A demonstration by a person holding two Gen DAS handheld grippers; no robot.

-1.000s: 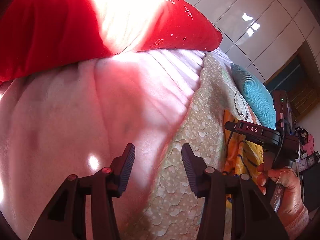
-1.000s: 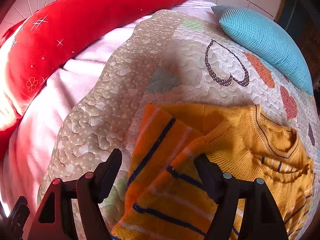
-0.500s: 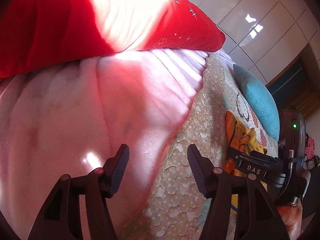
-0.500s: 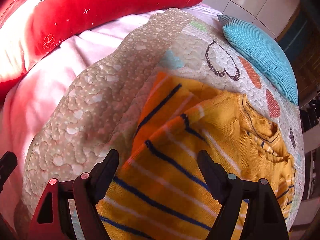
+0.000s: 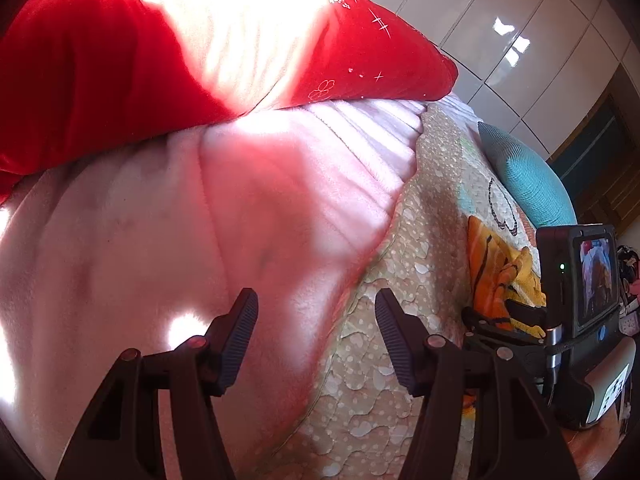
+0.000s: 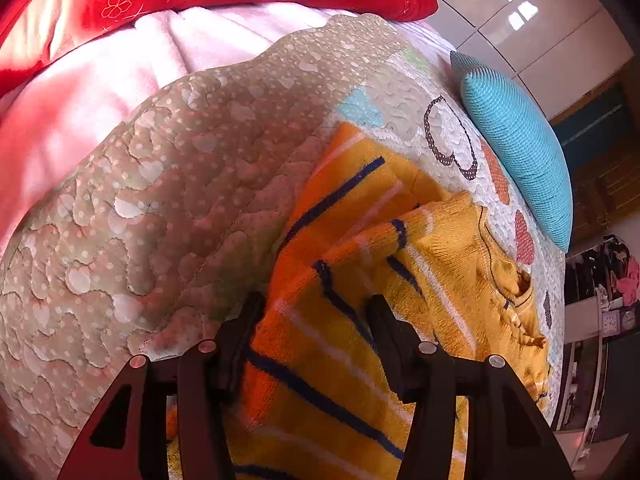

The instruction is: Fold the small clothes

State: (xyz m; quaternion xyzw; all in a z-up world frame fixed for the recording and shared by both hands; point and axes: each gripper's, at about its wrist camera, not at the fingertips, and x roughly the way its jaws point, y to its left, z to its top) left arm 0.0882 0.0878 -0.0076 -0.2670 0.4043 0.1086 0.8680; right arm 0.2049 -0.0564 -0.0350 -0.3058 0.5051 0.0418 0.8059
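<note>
Lying on the quilted bedspread (image 6: 168, 216), the small sweater (image 6: 448, 280) is mustard-yellow knit with navy and white stripes and an orange striped part folded across it; its neckline points toward the teal cushion (image 6: 516, 144). The knit is rumpled, with one striped flap raised into a ridge in front of my right gripper (image 6: 316, 340). My right fingers are spread apart with a fold of the striped fabric bunched between them; I cannot tell whether the pads actually touch the cloth on both sides.

My left gripper (image 5: 316, 340) hangs with its fingers wide apart and nothing between them, over the line where the pink fleece blanket (image 5: 160, 240) meets the bedspread. From that side the sweater (image 5: 500, 276) shows only as an orange and yellow strip, partly hidden behind the right gripper's body (image 5: 576, 300) and its small lit screen.

A big red pillow (image 5: 120, 60) with white stars and a flower outline lies along the far edge of the blanket, part of it washed out by sunlight. The bedspread carries heart patches. Glossy pale wall panels (image 6: 540, 28) rise behind the bed. I can read no writing anywhere.
</note>
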